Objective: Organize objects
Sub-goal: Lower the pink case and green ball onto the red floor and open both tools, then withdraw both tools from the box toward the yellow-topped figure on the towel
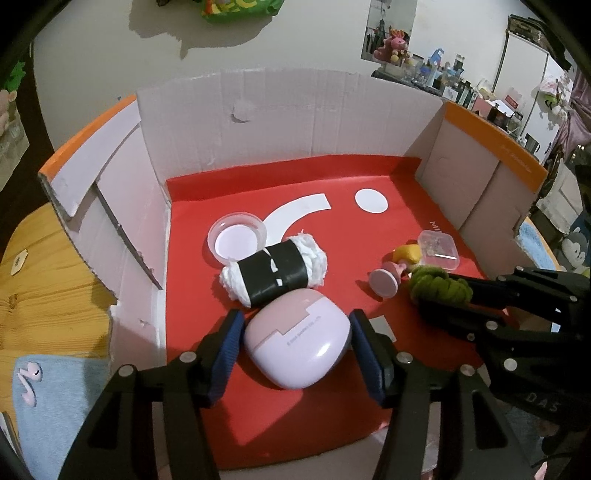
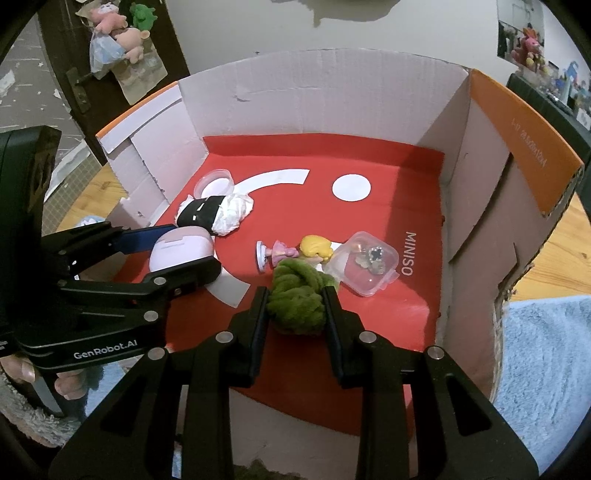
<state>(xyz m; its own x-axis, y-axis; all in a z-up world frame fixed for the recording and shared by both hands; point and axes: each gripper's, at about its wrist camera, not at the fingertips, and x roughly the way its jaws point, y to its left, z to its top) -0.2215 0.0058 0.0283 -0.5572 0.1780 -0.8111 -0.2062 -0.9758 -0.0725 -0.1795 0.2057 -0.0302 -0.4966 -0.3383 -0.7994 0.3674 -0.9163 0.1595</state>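
Pink earbud case (image 1: 297,345) near box (image 1: 258,122) front edge, between left gripper (image 1: 295,354) half-open jaws, ungripped; right gripper (image 2: 295,314) clamped green yarn knot (image 2: 297,301). Risk: smooth case squirting out if pinched off-centre.

Home: plush toys (image 2: 122,29), cluttered shelf (image 1: 443,77)

I'm seeing a pale wall (image 1: 295,44) standing ahead of the left gripper, a cluttered shelf (image 1: 454,79) lying off to its right, and the wooden worktop (image 1: 44,280) showing at its left.
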